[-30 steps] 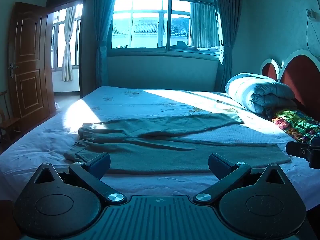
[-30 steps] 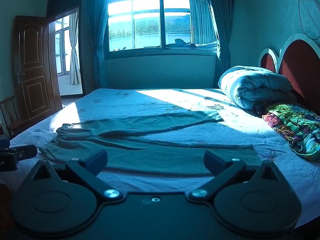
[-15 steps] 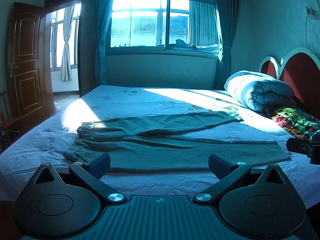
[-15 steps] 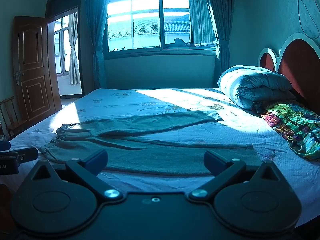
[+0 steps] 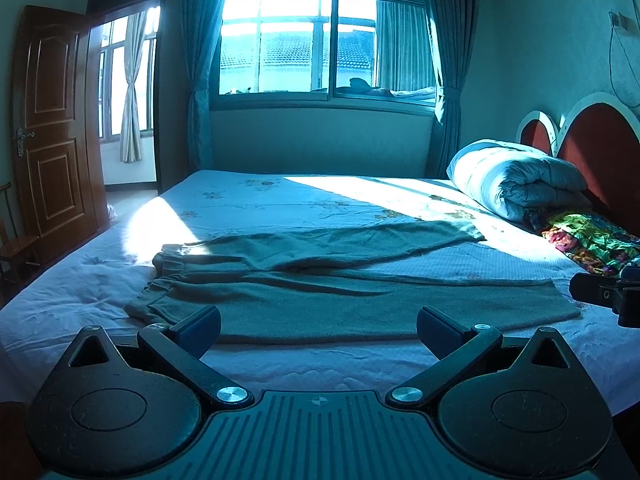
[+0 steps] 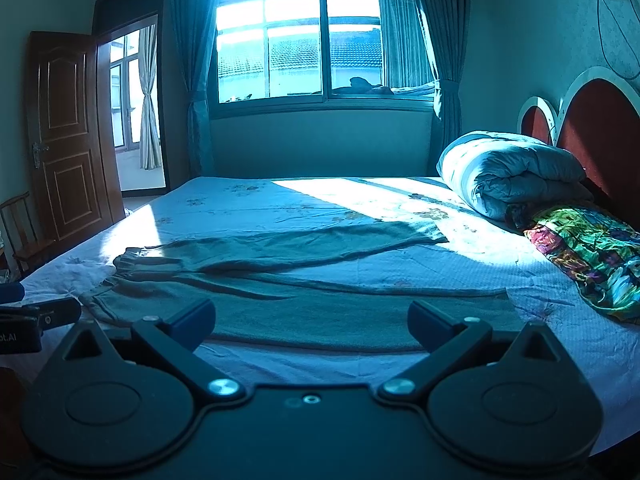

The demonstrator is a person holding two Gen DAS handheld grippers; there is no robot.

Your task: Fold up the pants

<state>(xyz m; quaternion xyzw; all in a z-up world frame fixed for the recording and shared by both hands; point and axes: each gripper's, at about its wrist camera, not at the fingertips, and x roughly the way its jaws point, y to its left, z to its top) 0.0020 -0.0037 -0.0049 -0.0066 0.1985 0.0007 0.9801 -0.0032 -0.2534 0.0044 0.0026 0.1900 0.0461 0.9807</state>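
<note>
Lying flat on the bed [image 5: 360,200], the pants [image 5: 340,292] spread just beyond the left gripper [image 5: 318,330] and right gripper [image 6: 311,320], both wide apart and empty.

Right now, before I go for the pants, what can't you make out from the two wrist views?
- Near edge of the bed: hidden in both views by each gripper's own body.
- Right gripper: in the left view only a dark piece at the right edge, cut off.
- Pants waistband: bunched; its underside and any pockets don't show.
- Patterned cloth: cut off by the right edge of the left view.
</note>
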